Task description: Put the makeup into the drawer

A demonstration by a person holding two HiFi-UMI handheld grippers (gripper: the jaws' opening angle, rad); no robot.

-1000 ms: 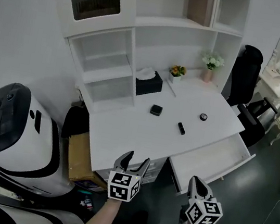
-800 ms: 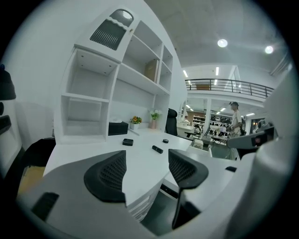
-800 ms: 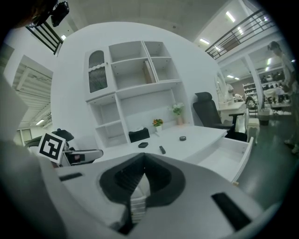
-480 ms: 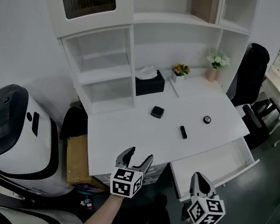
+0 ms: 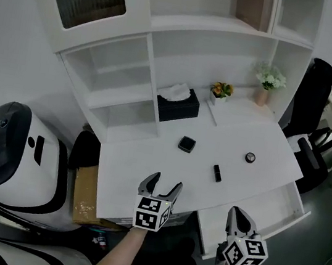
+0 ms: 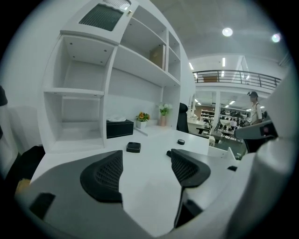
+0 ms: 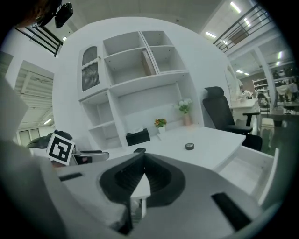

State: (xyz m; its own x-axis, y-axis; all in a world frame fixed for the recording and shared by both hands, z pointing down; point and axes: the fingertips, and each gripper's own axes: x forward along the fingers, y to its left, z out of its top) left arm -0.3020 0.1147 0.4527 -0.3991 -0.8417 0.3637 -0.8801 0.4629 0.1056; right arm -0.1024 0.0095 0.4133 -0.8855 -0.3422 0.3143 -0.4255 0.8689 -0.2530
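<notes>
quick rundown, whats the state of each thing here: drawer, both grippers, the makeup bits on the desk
drawer: pulled open, nothing visible inside
left gripper: open, jaws have just been opening, nothing between them
right gripper: shut, empty
square compact: closed, flat on the desk
black tube: lying on its side on the desk
round jar: upright on the desk
tissue box: tissue sticking out the top

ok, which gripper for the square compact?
Left. The left gripper is over the desk edge nearest the square compact, jaws just opened wider, empty; right gripper is shut, down by the drawer.
</notes>
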